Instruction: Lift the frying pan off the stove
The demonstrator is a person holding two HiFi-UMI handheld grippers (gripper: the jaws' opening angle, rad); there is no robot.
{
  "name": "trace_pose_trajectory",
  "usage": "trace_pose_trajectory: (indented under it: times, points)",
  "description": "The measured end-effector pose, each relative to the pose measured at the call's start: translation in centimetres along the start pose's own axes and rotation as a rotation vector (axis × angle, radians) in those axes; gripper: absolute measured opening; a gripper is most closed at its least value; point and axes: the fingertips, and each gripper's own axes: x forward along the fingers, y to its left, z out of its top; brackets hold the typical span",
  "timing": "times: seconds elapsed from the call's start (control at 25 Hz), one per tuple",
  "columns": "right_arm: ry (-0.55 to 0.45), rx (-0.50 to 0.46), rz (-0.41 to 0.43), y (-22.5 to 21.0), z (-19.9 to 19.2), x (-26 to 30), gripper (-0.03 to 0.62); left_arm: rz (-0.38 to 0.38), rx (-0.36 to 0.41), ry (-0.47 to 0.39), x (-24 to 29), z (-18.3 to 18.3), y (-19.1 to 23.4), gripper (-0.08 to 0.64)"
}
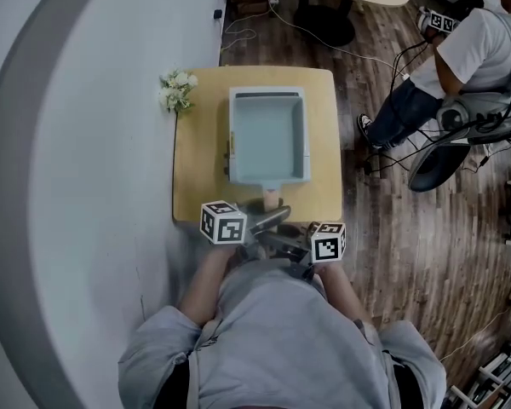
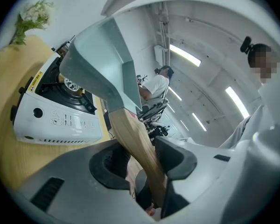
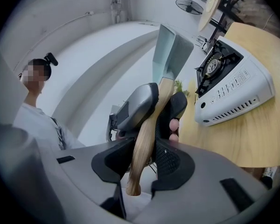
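Left gripper (image 2: 142,164) and right gripper (image 3: 144,162) both clamp the handle (image 2: 130,129), left nearer the pan (image 1: 268,135). Handle runs from table's (image 1: 196,143) near edge; pan hangs clear above stove (image 2: 56,115).

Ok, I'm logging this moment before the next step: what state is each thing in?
stove, burner bare, no flame visible
frying pan, empty, lifted clear of the stove
left hand-held gripper, shut on the pan's handle
right hand-held gripper, shut on the handle
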Motion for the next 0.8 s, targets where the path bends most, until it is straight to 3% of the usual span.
trace_pose_trajectory:
  times: [0.36, 0.8]
  points:
    - [-0.041, -0.098, -0.011, 3.7, -5.0, -0.5, 0.120, -0.019, 0.104, -0.006, -2.7, -4.1, -4.4, 0.158]
    - [-0.059, -0.153, 0.013, 7.3, -10.2, -1.4, 0.121, -0.041, 0.141, -0.029, -5.0, -8.7, -8.3, 0.160]
